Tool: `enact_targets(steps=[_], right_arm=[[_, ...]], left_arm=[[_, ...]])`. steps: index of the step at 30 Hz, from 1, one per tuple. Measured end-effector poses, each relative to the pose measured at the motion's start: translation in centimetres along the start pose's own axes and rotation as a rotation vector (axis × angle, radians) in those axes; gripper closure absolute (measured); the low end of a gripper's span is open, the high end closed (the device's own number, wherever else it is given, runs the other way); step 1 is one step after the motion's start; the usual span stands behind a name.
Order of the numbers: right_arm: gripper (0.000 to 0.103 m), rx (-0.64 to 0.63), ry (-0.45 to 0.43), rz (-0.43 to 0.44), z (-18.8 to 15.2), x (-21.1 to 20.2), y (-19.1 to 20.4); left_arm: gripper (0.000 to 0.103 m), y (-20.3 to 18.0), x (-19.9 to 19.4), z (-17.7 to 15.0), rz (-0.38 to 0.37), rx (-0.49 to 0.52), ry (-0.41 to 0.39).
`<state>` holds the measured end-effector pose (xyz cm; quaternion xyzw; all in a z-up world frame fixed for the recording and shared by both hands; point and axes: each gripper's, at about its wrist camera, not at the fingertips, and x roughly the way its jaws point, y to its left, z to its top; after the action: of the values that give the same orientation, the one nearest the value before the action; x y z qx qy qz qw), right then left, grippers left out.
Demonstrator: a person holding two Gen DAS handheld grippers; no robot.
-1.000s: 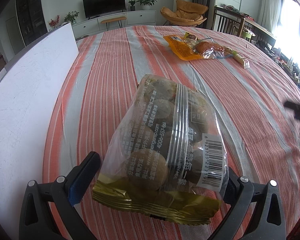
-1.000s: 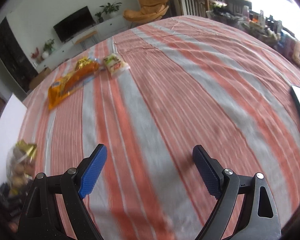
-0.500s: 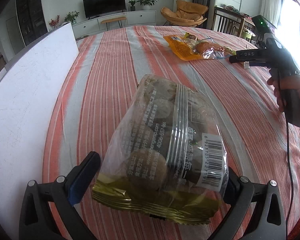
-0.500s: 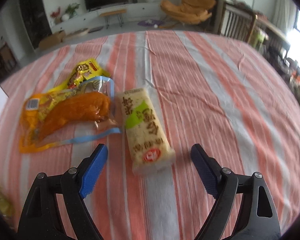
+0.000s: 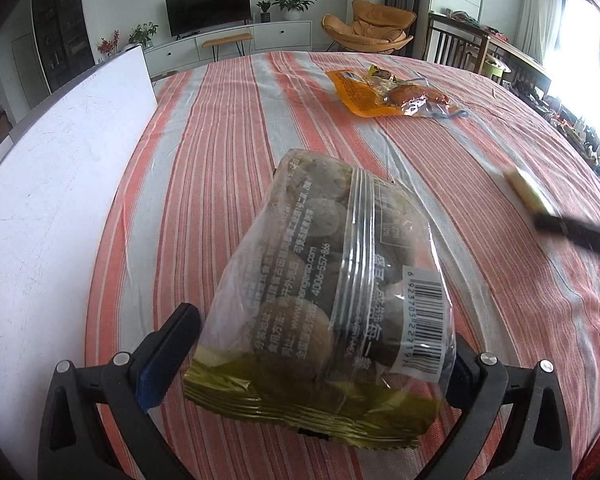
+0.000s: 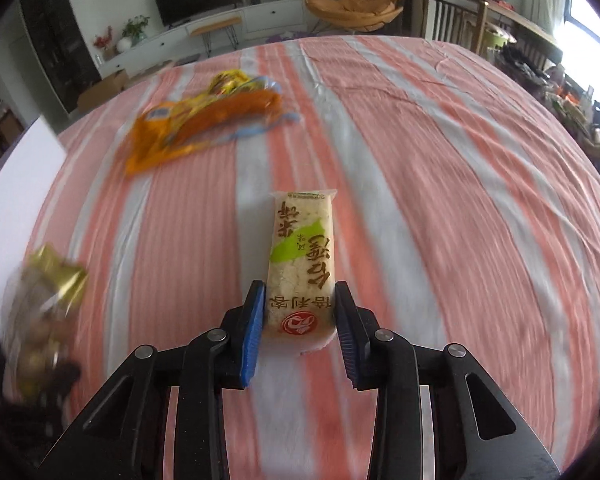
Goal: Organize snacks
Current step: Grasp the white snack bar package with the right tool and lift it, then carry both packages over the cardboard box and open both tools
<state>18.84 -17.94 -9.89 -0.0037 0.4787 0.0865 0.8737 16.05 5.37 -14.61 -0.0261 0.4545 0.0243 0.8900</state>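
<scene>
My left gripper (image 5: 322,328) holds a clear bag of round brown snacks (image 5: 324,280) with a gold seal, tilted up over the striped cloth; its right finger is hidden behind the bag. The same bag (image 6: 40,300) shows blurred at the left of the right wrist view. My right gripper (image 6: 300,286) is shut on the near end of a long rice cracker bar (image 6: 302,240) with a green patch, its blue pads pressing both sides. The bar (image 5: 528,192) also shows as a blur at the right edge of the left wrist view.
An orange snack packet (image 6: 196,128) with a yellow one behind it lies farther back on the red-and-grey striped tablecloth (image 6: 440,200); the orange packet (image 5: 364,94) also appears far right in the left view. A white board (image 5: 60,160) stands along the table's left side. Chairs and clutter stand at the right.
My right gripper swung over to the rice cracker bar beside the orange packet, closed on it and pulled it away from the packet. The left gripper and its bag stayed still.
</scene>
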Motion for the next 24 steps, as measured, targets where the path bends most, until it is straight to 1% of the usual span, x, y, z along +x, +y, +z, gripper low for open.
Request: enact_targets(steps=[2, 3, 4, 5, 6, 7, 8, 9, 10, 11, 12, 13, 14, 15, 17, 18, 19, 20, 21, 22, 23, 24], right_arm=[[0.065, 0.002, -0.021, 0.001, -2.2, -1.3, 1.1], [0.062, 0.007, -0.027, 0.007, -2.5, -1.5, 1.5], [0.061, 0.014, -0.036, 0.010, -3.1, -1.6, 1.5], [0.057, 0.019, -0.046, 0.013, -3.5, -1.6, 1.7], [0.051, 0.017, -0.059, 0.035, -3.8, -1.8, 1.8], [0.050, 0.015, -0.078, 0.062, -3.5, -2.1, 1.5], [0.049, 0.026, -0.114, 0.079, -3.1, -2.5, 1.0], [0.043, 0.072, -0.191, 0.096, -2.8, -3.8, -0.2], [0.039, 0.112, -0.234, 0.098, -2.7, -4.5, -1.1], [0.037, 0.190, -0.293, 0.093, -2.9, -5.6, -3.1], [0.037, 0.259, -0.325, 0.099, -3.2, -6.1, -4.9], [0.037, 0.301, -0.330, 0.109, -3.5, -6.2, -6.0], [0.036, 0.352, -0.315, 0.131, -3.8, -5.9, -7.5], [0.036, 0.408, -0.288, 0.166, -4.0, -5.3, -8.9], [0.036, 0.474, -0.245, 0.224, -4.0, -4.4, -9.7], [0.036, 0.444, -0.236, 0.232, -3.6, -4.1, -9.0], [0.036, 0.385, -0.220, 0.225, -3.0, -4.0, -7.6], [0.036, 0.295, -0.185, 0.210, -2.1, -3.7, -5.6], [0.036, 0.191, -0.132, 0.188, -1.3, -3.2, -3.0], [0.037, 0.136, -0.101, 0.171, -1.3, -2.9, -1.7], [0.038, 0.054, -0.058, 0.124, -1.2, -2.4, 0.5], [0.038, -0.007, -0.013, 0.052, -1.4, -1.7, 2.2]], left_arm=[[0.000, 0.0, 0.0, 0.0, 0.000, 0.000, 0.000], [0.000, 0.0, 0.0, 0.0, 0.000, 0.000, 0.000], [0.000, 0.0, 0.0, 0.0, 0.000, 0.000, 0.000], [0.000, 0.0, 0.0, 0.0, 0.000, 0.000, 0.000], [0.000, -0.1, 0.0, 0.0, 0.000, 0.000, 0.000], [0.000, 0.0, 0.0, 0.0, 0.000, 0.000, 0.000], [0.000, 0.0, 0.0, 0.0, -0.002, 0.001, 0.001], [0.000, 0.0, 0.0, 0.0, -0.003, 0.001, 0.002], [0.000, 0.0, -0.1, 0.0, -0.010, 0.008, 0.007], [0.000, -0.1, -0.1, 0.1, -0.022, 0.031, 0.029], [0.000, -0.2, -0.2, 0.2, -0.044, 0.059, 0.060], [0.000, -0.4, -0.4, 0.3, -0.073, 0.084, 0.084], [0.000, -0.5, -0.9, 0.4, -0.104, 0.105, 0.083], [0.000, -0.7, -1.7, 0.5, -0.113, 0.124, 0.056], [0.000, -1.3, -2.9, 1.0, -0.094, 0.169, 0.015], [0.000, -1.5, -3.0, 1.3, -0.085, 0.182, 0.015], [0.000, -1.8, -3.1, 1.8, -0.069, 0.196, 0.020], [0.000, -2.0, -3.1, 2.1, -0.055, 0.200, 0.023], [0.001, -2.1, -2.9, 2.6, -0.035, 0.195, 0.028], [0.003, -2.0, -2.8, 2.9, -0.025, 0.183, 0.032], [0.014, -1.9, -2.7, 3.1, -0.020, 0.165, 0.038], [0.024, -1.7, -2.5, 3.3, -0.020, 0.149, 0.044]])
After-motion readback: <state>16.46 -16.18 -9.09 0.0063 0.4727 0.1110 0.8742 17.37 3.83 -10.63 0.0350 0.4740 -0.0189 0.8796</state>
